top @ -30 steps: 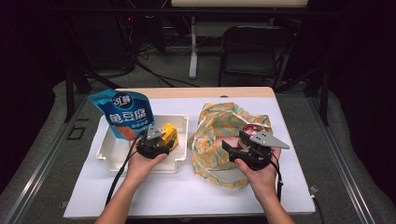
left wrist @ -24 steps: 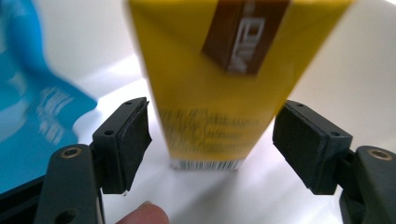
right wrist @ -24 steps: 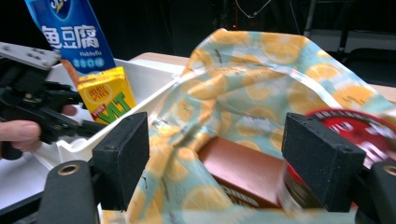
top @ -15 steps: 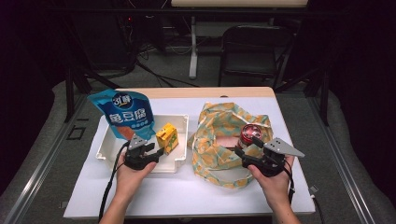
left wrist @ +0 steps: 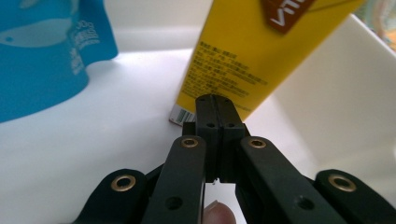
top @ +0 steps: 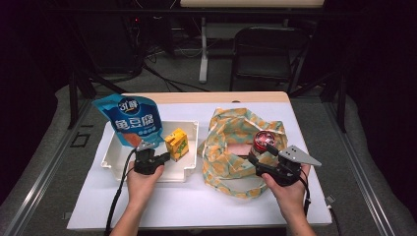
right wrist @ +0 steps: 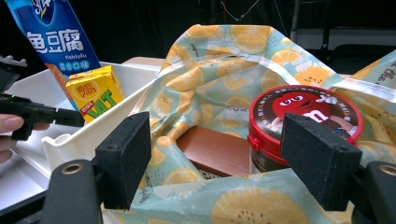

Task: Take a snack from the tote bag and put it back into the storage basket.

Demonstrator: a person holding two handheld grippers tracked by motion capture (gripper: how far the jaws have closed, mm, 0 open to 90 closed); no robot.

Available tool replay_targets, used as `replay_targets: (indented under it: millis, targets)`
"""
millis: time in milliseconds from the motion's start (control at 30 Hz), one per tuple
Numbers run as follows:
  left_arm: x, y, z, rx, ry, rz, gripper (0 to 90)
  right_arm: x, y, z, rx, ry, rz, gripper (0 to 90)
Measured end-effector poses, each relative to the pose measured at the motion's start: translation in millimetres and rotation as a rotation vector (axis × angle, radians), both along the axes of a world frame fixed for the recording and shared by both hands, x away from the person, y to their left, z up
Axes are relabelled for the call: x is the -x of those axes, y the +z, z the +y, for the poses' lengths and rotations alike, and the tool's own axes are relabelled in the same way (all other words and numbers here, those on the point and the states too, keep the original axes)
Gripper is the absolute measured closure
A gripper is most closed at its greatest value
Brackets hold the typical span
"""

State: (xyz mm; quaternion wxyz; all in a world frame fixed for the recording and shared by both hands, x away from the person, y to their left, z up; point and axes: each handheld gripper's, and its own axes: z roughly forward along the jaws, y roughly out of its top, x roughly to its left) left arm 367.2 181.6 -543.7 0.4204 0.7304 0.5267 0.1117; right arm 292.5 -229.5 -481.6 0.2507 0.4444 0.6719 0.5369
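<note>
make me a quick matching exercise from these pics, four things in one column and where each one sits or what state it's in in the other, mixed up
Things:
1. yellow drink carton
2. blue snack pouch
3. red-lidded candy jar
4. left tongs

Places or states:
A. in the open fruit-print bag, beside a brown box
B. shut, with nothing between them
C. at the far left of the white tray, leaning up
D. in the white tray, just ahead of the shut tongs

Pairs: 1-D, 2-C, 3-A, 4-B

Front edge strip of tabletop (top: pixel 196 206) open for passage; white tray (top: pixel 192 169) with yellow carton (top: pixel 177 144) and blue pouch (top: pixel 132 120) blocks left half, patterned bag (top: pixel 231 167) with red-lidded jar (top: pixel 264 140) blocks right.
</note>
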Motion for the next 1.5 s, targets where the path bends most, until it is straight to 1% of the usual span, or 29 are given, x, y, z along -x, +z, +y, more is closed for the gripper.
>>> replay_targets:
  millis: [33,100,167,233,333,400,500,600,700,733,767,833,867,900,933,1000,1033,1067,1100,1133,1167,1200,1233,1267,1300,1367,1433,1467,1500]
  targets:
    - [-2.2,0.3,-0.4,0.010,0.007,-0.002,90.0,0.0,0.0,0.2,0.001,-0.001,-0.001,24.8]
    - [-5.9,2.9,-1.2,-0.013,-0.006,0.002,90.0,-0.1,0.0,0.1,-0.001,-0.002,0.000,24.9]
    - [-10.3,4.5,-4.0,-0.003,0.001,-0.010,90.0,-0.3,0.0,0.3,0.000,-0.006,0.000,25.0]
    - [-15.2,7.5,-5.0,-0.012,-0.004,0.006,90.0,-0.4,0.0,0.5,-0.002,-0.006,0.001,25.1]
    - [-22.8,7.0,-5.7,0.017,0.013,0.010,90.0,-0.4,0.1,0.9,0.001,-0.005,-0.001,25.2]
    - [-27.0,6.1,-4.4,0.026,0.028,0.012,90.0,-0.4,0.0,1.0,0.002,-0.004,-0.001,25.2]
    - [-32.7,3.6,-2.3,0.060,0.047,0.014,90.0,-0.6,-0.4,0.8,-0.001,-0.004,0.000,25.3]
    - [-30.7,3.9,0.1,0.050,0.059,0.009,90.0,-1.3,-0.7,-0.2,-0.001,-0.007,0.000,25.3]
    - [-18.3,6.7,-0.6,0.021,0.022,-0.015,90.0,-1.3,-0.8,-2.3,-0.004,-0.009,-0.002,25.3]
    - [-12.3,6.9,-4.3,0.010,-0.019,-0.022,90.0,-1.3,-0.8,-2.9,-0.003,-0.011,-0.002,25.4]
    - [-9.8,6.4,-7.1,-0.011,-0.045,-0.026,90.0,-1.7,-1.1,-3.5,-0.007,-0.015,-0.001,25.5]
    - [-6.1,4.6,-15.0,-0.065,-0.104,-0.027,90.0,-2.3,-1.0,-4.1,-0.009,-0.018,0.001,25.6]
    - [-7.2,3.5,-17.6,-0.080,-0.108,-0.023,90.0,-2.4,-0.8,-3.8,-0.008,-0.017,-0.002,25.6]
    - [-8.5,2.6,-18.6,-0.072,-0.113,-0.019,90.0,-2.0,-0.4,-3.1,-0.005,-0.017,-0.002,25.6]
    - [-11.1,2.5,-20.4,-0.085,-0.108,-0.012,90.0,-1.7,-0.2,-2.3,-0.007,-0.015,-0.003,25.6]
    - [-14.1,2.8,-24.6,-0.111,-0.097,-0.034,90.0,-0.4,0.3,-0.8,-0.001,-0.011,-0.006,25.6]
    - [-16.5,2.2,-26.7,-0.108,-0.098,-0.041,90.0,-0.2,0.3,-0.5,0.000,-0.011,-0.008,25.6]
    - [-19.5,2.6,-28.6,-0.098,-0.127,-0.027,90.0,-0.1,0.2,-0.6,0.001,-0.012,-0.009,25.7]
    - [-21.0,2.9,-31.0,-0.115,-0.139,-0.017,90.0,-0.3,0.0,-1.3,-0.001,-0.014,-0.006,25.7]
    - [-22.7,1.9,-32.8,-0.129,-0.135,-0.024,90.0,-0.7,-0.2,-2.2,-0.001,-0.015,-0.006,25.7]
    - [-24.1,1.3,-32.6,-0.129,-0.128,-0.023,90.0,-1.1,-0.5,-2.7,-0.004,-0.017,-0.004,25.7]
    - [-26.4,0.6,-30.9,-0.107,-0.123,-0.008,90.0,-1.3,-0.7,-3.0,-0.004,-0.018,-0.003,25.8]
    - [-28.3,-1.1,-30.5,-0.107,-0.113,-0.008,90.0,-1.5,-1.0,-3.0,-0.005,-0.018,-0.003,25.8]
    - [-29.3,-2.6,-31.9,-0.118,-0.106,-0.022,90.0,-1.3,-1.2,-2.8,-0.003,-0.016,-0.003,25.8]
    - [-30.2,-3.0,-32.7,-0.125,-0.106,-0.016,90.0,-1.3,-1.5,-2.2,-0.004,-0.014,-0.005,25.8]
    - [-33.7,-2.7,-34.4,-0.120,-0.123,0.008,90.0,-0.9,-1.7,-1.6,-0.005,-0.014,-0.004,25.8]
    - [-37.4,-1.2,-34.2,-0.106,-0.133,0.028,90.0,-0.9,-1.7,-1.7,-0.006,-0.016,-0.004,25.8]
    - [-39.0,-0.9,-33.7,-0.082,-0.125,0.049,90.0,-1.0,-1.6,-2.0,-0.005,-0.015,-0.004,25.8]
    - [-39.8,-1.1,-34.1,-0.077,-0.114,0.054,90.0,-1.1,-1.6,-2.3,-0.006,-0.015,-0.003,25.9]
